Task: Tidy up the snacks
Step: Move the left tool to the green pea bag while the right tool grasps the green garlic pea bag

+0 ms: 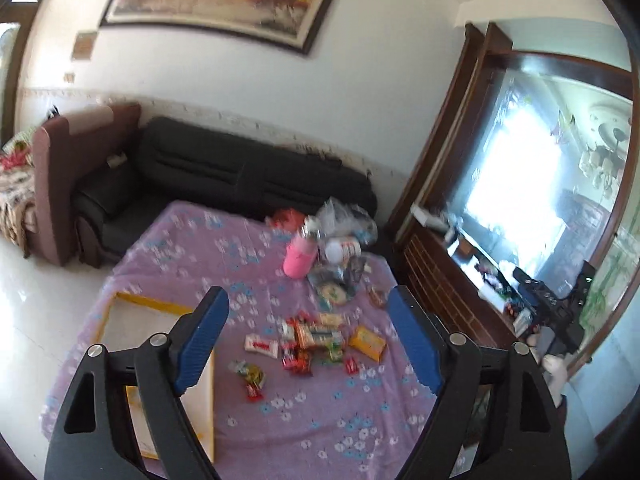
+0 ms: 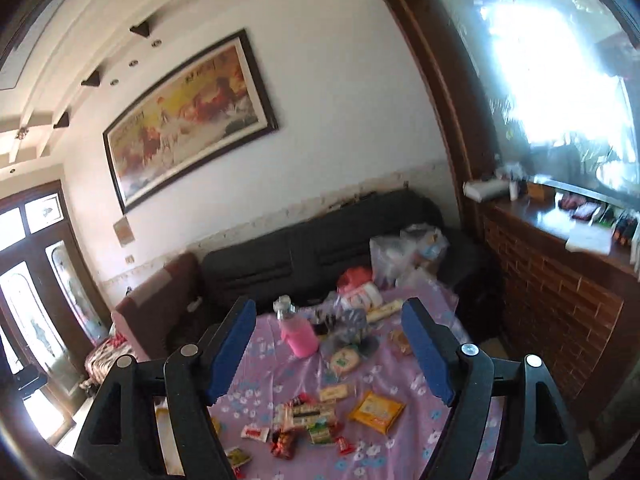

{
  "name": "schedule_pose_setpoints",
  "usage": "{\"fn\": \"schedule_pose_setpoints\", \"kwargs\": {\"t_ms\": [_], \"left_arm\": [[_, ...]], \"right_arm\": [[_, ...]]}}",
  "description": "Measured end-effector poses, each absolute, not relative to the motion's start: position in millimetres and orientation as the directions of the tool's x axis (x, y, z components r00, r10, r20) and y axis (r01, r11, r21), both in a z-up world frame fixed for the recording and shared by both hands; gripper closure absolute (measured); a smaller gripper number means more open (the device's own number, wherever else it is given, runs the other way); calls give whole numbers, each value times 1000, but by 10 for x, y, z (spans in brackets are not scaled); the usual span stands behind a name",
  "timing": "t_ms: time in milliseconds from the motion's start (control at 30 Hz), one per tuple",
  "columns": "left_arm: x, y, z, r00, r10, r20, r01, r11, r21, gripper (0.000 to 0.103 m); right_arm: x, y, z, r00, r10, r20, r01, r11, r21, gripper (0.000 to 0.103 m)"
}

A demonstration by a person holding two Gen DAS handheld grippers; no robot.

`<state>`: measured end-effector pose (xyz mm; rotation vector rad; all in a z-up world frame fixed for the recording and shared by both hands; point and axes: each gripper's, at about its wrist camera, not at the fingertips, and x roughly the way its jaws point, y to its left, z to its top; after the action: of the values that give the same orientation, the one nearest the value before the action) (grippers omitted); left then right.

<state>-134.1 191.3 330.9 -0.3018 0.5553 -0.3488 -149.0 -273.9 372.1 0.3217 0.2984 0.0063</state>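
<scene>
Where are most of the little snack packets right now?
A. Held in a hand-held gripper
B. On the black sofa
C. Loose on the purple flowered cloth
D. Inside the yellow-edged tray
C: the snack packets lie scattered on the purple flowered cloth, beside the yellow-edged tray.

No print is readable (wrappers too blurred).

Both the left gripper (image 1: pixel 308 332) and right gripper (image 2: pixel 328 344) hang raised, fingers spread wide, holding nothing.
</scene>
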Motion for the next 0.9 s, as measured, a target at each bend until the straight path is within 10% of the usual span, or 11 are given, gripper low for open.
{"fn": "schedule_pose_setpoints", "kwargs": {"t_ms": [300,400,600,900], "left_arm": [[-286,1442,1273,533,-486,-693,188,866,-464,22],[-138,1305,834,451,-518,-726,197,852,-486,47],[-37,1078,641,441,-499,-746,247,866,-434,55],[281,1160,458,440,-429,-789,200,903,-379,54]], "right_arm": [[-170,-1911,1314,711,237,-661,-27,950,312,28],[116,-1724,885,657,231,-718,-41,961,272,29],[569,-1454,401,590,158,-792,-49,986,161,28],[618,-1532,180,588,154,-794,-17,984,179,59]]}}
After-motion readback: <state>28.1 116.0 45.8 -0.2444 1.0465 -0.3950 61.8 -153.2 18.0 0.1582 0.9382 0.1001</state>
